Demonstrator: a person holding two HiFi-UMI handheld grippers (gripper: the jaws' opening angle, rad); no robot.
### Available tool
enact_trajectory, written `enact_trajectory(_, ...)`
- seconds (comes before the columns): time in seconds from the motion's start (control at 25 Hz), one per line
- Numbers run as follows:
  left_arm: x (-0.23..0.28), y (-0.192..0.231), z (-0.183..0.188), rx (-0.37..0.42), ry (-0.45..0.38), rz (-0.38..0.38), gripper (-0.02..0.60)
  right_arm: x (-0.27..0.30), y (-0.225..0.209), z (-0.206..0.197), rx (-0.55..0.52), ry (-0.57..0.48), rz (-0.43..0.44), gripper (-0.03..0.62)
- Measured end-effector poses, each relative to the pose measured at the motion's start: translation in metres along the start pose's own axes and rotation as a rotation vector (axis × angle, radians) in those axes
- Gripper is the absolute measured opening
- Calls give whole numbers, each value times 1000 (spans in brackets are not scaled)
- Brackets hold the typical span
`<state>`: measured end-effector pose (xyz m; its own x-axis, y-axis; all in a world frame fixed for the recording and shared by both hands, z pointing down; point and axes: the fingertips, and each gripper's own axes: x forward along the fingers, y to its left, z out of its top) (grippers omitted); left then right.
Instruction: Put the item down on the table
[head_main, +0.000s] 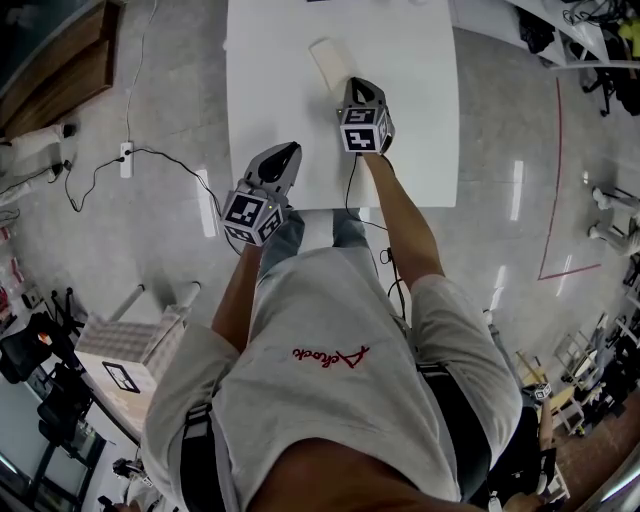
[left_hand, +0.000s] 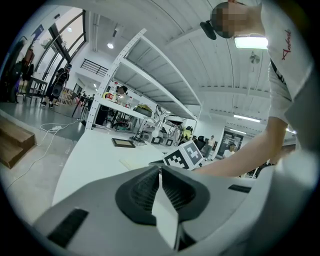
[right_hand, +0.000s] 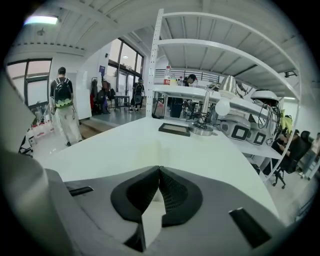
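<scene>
Seen from above, a person in a grey T-shirt (head_main: 330, 350) stands at the near edge of a white table (head_main: 270, 90), which fills the upper centre of the frame. Each hand holds a grey two-jaw gripper.

The right gripper (head_main: 356, 82) reaches over the table, right of centre, with its marker cube facing the camera. A pale, flat, rectangular item (head_main: 328, 62) lies on the tabletop just past the tip, towards the upper edge. Whether the tip touches it cannot be told.

The left gripper (head_main: 292, 147) sits lower and to the left, over the table's near edge and well apart from the item.

In the right gripper view, the right gripper (right_hand: 159, 168) has its two ribbed jaws pressed together with nothing between them. Beyond them is the bare white table (right_hand: 115, 150) with a faint yellowish patch just past the tips. A dark flat frame (right_hand: 174, 129) lies at the far end, and white shelving (right_hand: 160, 60) rises behind it. At the left, a person with a backpack (right_hand: 64, 102) stands on the floor.

In the left gripper view, the left gripper (left_hand: 160, 168) also has its jaws shut and empty. Past them, in the middle of the frame, are the table (left_hand: 90, 160), the pale item (left_hand: 130, 162) lying flat, and the right gripper's marker cube (left_hand: 184, 155).

On the floor at the head view's left lie a black cable and a power strip (head_main: 126, 158).
</scene>
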<state>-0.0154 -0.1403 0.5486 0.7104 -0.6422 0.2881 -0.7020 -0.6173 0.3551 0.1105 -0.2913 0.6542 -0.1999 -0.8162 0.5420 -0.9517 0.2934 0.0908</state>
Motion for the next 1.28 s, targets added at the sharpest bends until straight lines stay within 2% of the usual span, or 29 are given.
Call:
enact_trajectory(0.32,0,-1,3,12,-7,-8,35,-8,4,9,21,-41,11,6)
enact_trajectory(0.52,4,-4,13,29,-21,-17,35,-27,4,35,58,-129,21,6)
enact_trajectory(0.84,4,-5,39,73,-69,-38,35,-61,7,82,51,-292,48,6)
enact_trajectory(1.28,-4,-14,72,137,-137,-65,35,-102,11,112,35,-362,32,6)
